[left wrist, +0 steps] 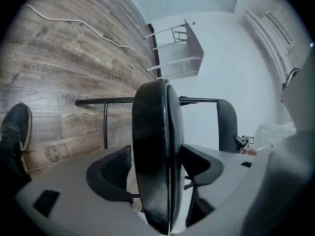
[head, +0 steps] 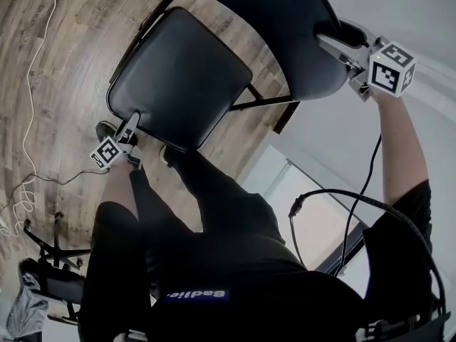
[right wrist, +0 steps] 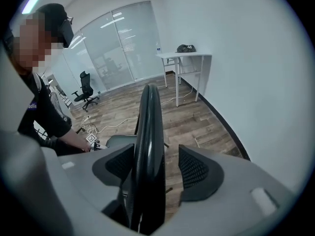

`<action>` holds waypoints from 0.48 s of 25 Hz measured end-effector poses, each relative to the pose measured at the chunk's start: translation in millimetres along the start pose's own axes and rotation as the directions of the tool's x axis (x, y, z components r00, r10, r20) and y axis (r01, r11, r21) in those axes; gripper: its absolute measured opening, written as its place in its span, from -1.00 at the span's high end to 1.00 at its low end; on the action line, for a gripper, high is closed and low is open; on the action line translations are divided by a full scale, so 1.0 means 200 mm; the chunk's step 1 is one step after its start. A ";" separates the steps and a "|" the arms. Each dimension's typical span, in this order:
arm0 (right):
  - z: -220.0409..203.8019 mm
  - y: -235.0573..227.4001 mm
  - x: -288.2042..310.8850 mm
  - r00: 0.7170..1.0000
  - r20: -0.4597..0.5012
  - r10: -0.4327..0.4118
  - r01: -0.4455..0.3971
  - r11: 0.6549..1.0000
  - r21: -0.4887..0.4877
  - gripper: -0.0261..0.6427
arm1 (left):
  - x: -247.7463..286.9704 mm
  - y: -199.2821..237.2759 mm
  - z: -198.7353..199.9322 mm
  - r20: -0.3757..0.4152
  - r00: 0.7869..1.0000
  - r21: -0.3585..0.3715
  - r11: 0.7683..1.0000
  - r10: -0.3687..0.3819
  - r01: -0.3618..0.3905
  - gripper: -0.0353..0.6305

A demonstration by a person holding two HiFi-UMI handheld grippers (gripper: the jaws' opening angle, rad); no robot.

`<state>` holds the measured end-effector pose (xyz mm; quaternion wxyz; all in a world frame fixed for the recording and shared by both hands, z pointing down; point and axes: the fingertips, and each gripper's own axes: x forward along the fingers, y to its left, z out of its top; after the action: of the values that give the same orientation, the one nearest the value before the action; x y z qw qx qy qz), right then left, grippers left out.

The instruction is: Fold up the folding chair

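The wood-plank floor (head: 71, 34) carries the folding chair (head: 178, 77) and a white cable (head: 28, 91).

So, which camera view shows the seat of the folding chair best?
The head view: the seat is almost fully visible there, face on. The left gripper view shows only its edge, end on. The right gripper view shows just a sliver beside the backrest.

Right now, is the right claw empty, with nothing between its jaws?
No: the right claw straddles the edge of the folding chair's black padded backrest, with a gap beside one pad.
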<state>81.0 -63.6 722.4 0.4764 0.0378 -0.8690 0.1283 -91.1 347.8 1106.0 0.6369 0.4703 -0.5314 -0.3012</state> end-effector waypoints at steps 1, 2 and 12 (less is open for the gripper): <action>-0.02 0.01 0.02 1.000 -0.010 0.010 -0.010 1.000 0.006 0.14 | 0.01 0.00 0.00 -0.004 1.000 -0.003 1.000 -0.019 0.019 -0.02; -0.04 0.02 0.04 0.999 -0.025 0.021 -0.021 1.000 0.007 0.15 | 0.03 0.00 0.00 -0.009 1.000 -0.007 1.000 -0.029 0.029 -0.02; -0.10 0.11 0.07 0.989 -0.135 0.054 -0.065 0.995 -0.077 0.42 | 0.11 -0.05 0.01 -0.049 0.994 -0.043 0.994 -0.102 0.100 -0.02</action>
<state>85.9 -36.7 740.7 0.5301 -0.0162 -0.8407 0.1095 -86.5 323.9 1104.6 0.6435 0.4913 -0.4843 -0.3318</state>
